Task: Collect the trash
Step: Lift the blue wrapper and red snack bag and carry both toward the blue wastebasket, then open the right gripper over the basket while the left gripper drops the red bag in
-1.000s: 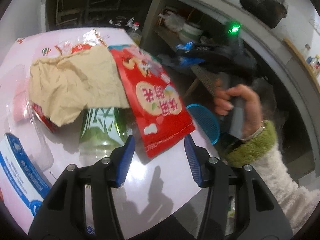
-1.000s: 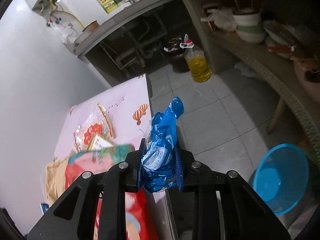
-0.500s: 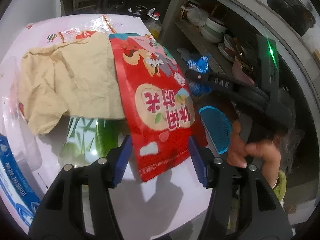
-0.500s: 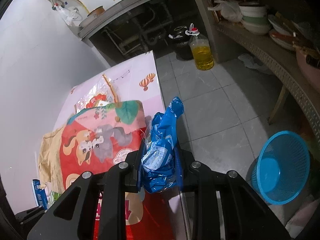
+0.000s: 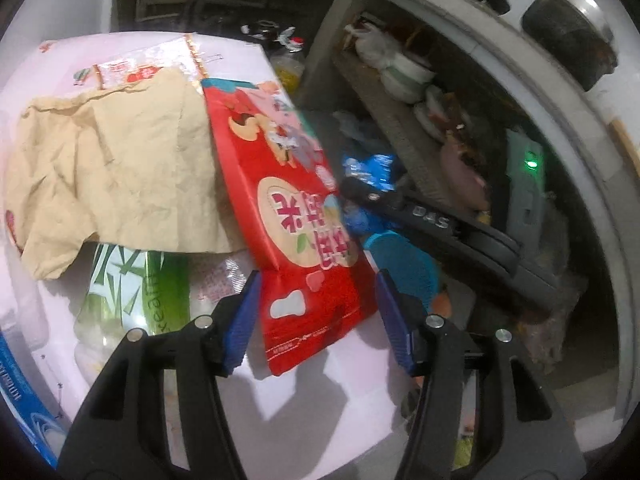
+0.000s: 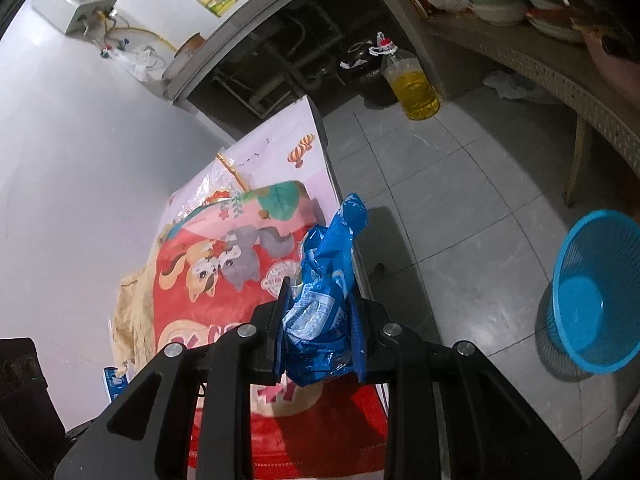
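A crumpled blue wrapper (image 6: 320,312) is clamped by the right gripper (image 6: 318,334); the left gripper (image 5: 316,320) is held open, seemingly untouching, around the red bag (image 5: 296,240) at the table (image 5: 328,412) edge.

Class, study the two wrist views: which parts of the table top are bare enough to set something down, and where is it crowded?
Bare table shows in front of the red snack bag, toward the near edge, and at the far corner by the balloon print. Crowded: the middle and wall side, where the crumpled brown paper, the green bamboo pack and the red bag overlap.
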Motion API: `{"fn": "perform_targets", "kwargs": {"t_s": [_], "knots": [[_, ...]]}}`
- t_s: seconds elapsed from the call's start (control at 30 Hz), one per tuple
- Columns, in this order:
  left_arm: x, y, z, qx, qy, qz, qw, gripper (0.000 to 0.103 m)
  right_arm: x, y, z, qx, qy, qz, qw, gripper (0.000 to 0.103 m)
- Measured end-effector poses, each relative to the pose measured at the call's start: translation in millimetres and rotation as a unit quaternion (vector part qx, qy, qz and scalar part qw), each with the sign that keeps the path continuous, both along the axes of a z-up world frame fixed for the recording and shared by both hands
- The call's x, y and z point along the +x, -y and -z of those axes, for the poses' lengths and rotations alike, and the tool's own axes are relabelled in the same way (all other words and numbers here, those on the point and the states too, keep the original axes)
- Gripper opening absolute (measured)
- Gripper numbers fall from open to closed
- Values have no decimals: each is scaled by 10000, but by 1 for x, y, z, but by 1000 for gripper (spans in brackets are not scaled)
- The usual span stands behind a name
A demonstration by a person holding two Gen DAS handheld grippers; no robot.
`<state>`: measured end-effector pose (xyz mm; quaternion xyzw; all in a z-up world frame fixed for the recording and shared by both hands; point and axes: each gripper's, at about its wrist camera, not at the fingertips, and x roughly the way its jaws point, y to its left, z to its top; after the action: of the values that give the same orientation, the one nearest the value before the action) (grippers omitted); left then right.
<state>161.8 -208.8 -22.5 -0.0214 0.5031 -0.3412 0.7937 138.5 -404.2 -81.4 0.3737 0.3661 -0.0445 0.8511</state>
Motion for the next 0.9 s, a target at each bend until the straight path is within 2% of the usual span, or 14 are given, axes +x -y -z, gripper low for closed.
{"fn": "perform_targets", "kwargs": {"t_s": [0.07, 0.13, 0.2, 0.27, 0.5, 0.77, 0.9], "knots": [[0, 3, 4, 217, -12, -91, 9997, 52, -2, 0, 4, 99, -20, 31, 9999, 25], [0, 5, 9, 313, -127, -142, 9993, 46, -5, -1, 8, 157, -44, 57, 9999, 25], [0, 8, 12, 330, -238, -154, 9991, 28, -8, -2, 8, 163, -44, 109, 9998, 25], [-3, 8, 12, 366, -193, -159, 9990, 17, -12, -2, 5, 160, -11, 158, 9997, 25], [-19, 0, -6, 191, 185, -74, 9996, 8, -37, 3, -16, 71, 235, 317, 9992, 25], [-45, -8, -50, -156, 842, 246, 9960, 6, -91, 23, -53, -120, 694, 824, 9941, 25], [-59, 2, -75, -295, 1122, 548, 9917, 6, -128, 42, -57, -257, 721, 1287, 9887, 25]]}}
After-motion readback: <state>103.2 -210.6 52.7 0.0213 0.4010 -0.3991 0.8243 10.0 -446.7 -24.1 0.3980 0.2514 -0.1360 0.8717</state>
